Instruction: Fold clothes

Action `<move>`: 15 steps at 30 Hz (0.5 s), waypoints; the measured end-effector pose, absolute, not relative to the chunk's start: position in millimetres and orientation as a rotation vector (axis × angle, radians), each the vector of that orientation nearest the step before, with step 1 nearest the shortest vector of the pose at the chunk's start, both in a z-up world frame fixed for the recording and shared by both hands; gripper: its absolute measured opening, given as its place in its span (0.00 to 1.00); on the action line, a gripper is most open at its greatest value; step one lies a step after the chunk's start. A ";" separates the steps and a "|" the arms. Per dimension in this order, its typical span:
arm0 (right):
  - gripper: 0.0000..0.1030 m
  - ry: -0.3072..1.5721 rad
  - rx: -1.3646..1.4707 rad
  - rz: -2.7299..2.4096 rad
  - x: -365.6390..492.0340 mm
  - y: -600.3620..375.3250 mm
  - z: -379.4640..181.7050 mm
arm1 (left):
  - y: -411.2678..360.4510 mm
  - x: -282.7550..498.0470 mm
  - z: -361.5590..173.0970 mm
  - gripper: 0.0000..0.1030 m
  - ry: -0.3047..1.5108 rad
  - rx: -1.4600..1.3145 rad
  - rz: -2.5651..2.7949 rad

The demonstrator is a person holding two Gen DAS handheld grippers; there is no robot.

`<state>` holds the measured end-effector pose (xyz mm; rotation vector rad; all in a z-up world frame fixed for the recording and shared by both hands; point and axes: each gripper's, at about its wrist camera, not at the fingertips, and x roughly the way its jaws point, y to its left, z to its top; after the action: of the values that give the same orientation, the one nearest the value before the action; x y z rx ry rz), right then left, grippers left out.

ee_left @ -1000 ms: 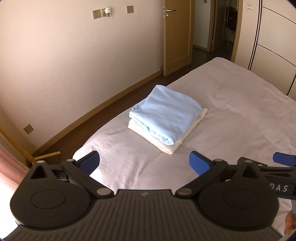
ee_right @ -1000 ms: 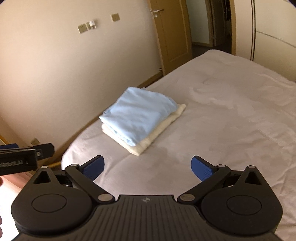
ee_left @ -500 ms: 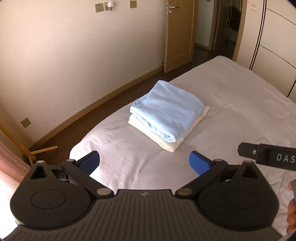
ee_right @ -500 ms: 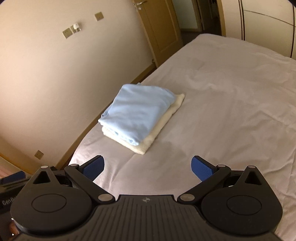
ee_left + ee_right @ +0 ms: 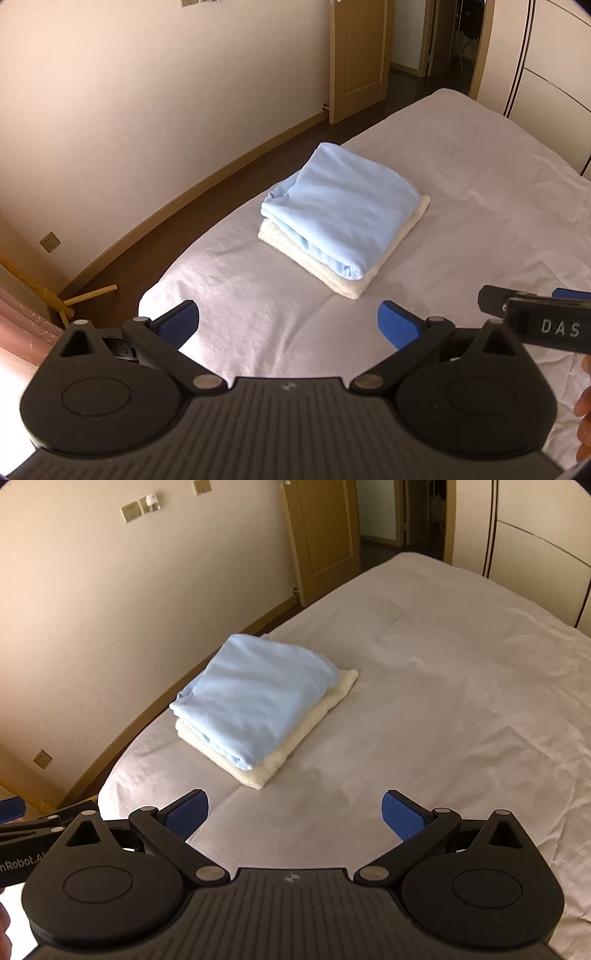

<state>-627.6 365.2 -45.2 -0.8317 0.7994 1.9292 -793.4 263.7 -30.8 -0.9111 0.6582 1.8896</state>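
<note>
A folded light blue garment (image 5: 340,206) lies on top of a folded cream garment (image 5: 354,286) near the left corner of the bed; the stack also shows in the right wrist view, blue (image 5: 255,698) on cream (image 5: 266,770). My left gripper (image 5: 288,325) is open and empty, held above the bed short of the stack. My right gripper (image 5: 294,812) is open and empty, also short of the stack. The right gripper's side shows at the right edge of the left wrist view (image 5: 535,321).
The bed (image 5: 480,206) has a white, slightly wrinkled sheet. Its left edge drops to a dark floor (image 5: 207,192) along a beige wall. A wooden door (image 5: 356,55) stands at the back and white wardrobe panels (image 5: 554,92) at the right. A wooden stand (image 5: 74,299) is at the lower left.
Both grippers have shifted slightly over the bed while staying open; the folded stack has not moved. The right gripper sits a little lower at the left view's right edge.
</note>
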 end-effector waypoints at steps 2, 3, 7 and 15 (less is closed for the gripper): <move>1.00 0.813 -0.849 1.926 -632.9 371.6 -50.9 | 270.5 -797.1 -36.0 0.99 0.671 -0.924 1.882; 1.00 0.817 -0.855 1.922 -635.1 374.6 -53.5 | 274.0 -799.1 -38.9 0.99 0.677 -0.930 1.877; 1.00 0.845 -0.874 1.917 -643.6 388.1 -64.1 | 288.2 -807.8 -49.8 0.99 0.705 -0.948 1.861; 1.00 0.898 -0.913 1.889 -658.3 413.8 -85.0 | 321.5 -821.9 -66.9 0.99 0.738 -0.981 1.813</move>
<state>-658.3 413.8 -85.0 -0.9130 0.8979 1.8890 -821.9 321.5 -66.9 -0.9815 0.7375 1.8130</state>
